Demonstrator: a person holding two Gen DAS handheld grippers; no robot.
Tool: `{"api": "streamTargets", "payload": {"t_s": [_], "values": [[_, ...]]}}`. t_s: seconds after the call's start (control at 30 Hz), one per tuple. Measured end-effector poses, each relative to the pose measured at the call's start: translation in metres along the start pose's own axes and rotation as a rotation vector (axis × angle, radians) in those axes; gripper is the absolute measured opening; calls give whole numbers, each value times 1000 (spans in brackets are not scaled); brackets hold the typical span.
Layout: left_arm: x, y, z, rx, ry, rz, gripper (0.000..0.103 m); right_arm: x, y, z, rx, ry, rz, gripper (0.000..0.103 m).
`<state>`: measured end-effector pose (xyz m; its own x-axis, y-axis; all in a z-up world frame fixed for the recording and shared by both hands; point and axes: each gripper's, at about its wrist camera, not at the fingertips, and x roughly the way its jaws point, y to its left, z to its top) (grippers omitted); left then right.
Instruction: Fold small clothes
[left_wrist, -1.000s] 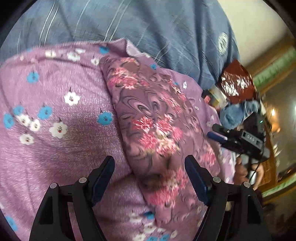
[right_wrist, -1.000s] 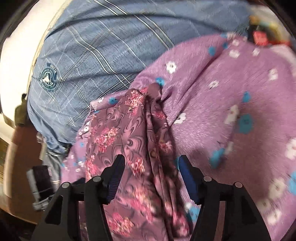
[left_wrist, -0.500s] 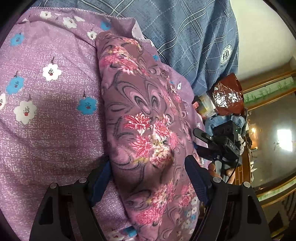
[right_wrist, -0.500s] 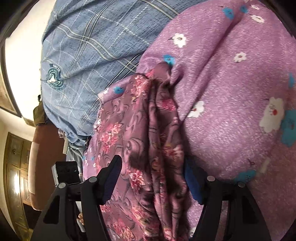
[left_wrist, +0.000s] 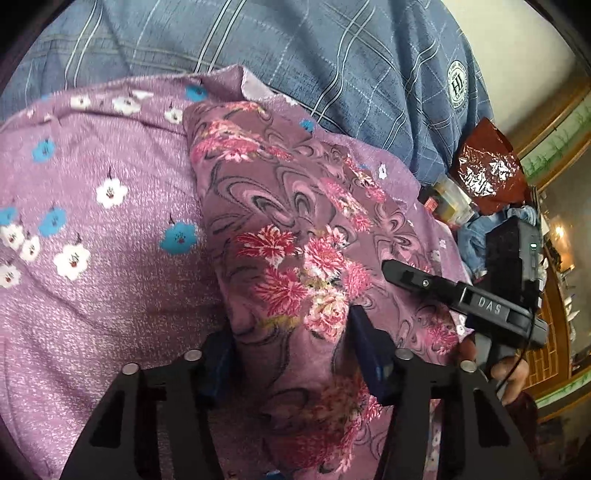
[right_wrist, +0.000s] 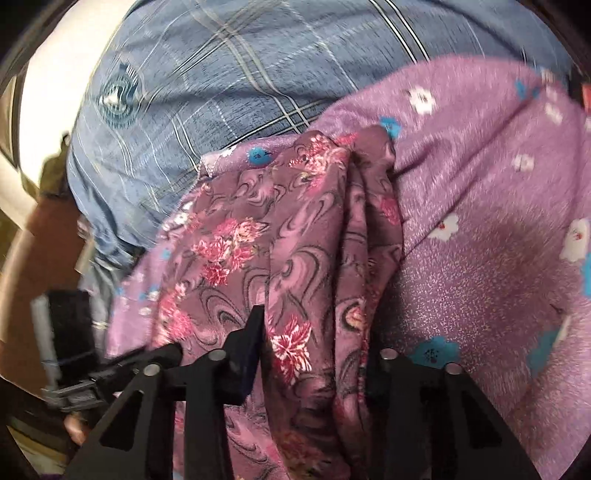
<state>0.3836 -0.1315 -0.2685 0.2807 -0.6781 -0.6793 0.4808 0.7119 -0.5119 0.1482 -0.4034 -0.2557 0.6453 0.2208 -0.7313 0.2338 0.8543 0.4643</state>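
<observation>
A small mauve garment with pink flowers and dark swirls (left_wrist: 295, 236) lies folded in a long bundle on a purple sheet with blue and white flowers (left_wrist: 92, 229). My left gripper (left_wrist: 291, 350) has its jaws closed in on one end of the bundle, cloth bulging between them. My right gripper (right_wrist: 314, 354) has its jaws on the other end of the same garment (right_wrist: 295, 266), with folds of cloth between them. The right gripper also shows at the right of the left wrist view (left_wrist: 454, 291).
The person's blue plaid shirt (left_wrist: 295, 55) fills the far side close behind the cloth. A dark red foil bag (left_wrist: 487, 170), small boxes and blue cloth lie at the right. Wooden furniture stands beyond.
Both grippers have closed in from open onto the flowered garment and moved further onto its ends. The right view is now blurred by motion.
</observation>
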Motion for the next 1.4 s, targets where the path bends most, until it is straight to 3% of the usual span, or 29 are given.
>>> {"api": "streamTargets", "payload": {"t_s": [0.1, 0.33, 0.77, 1.4], "values": [[0, -15, -1, 40, -24, 23, 40, -6, 27, -3, -112, -40, -114, 34], [-7, -20, -5, 51, -24, 32, 37, -22, 61, -7, -202, -97, -249, 32], [-26, -18, -8, 72, -34, 43, 37, -31, 80, -16, -229, -110, -321, 32], [-85, -24, -32, 129, -104, 43, 37, -62, 126, -43, -283, -222, -386, 31]]}}
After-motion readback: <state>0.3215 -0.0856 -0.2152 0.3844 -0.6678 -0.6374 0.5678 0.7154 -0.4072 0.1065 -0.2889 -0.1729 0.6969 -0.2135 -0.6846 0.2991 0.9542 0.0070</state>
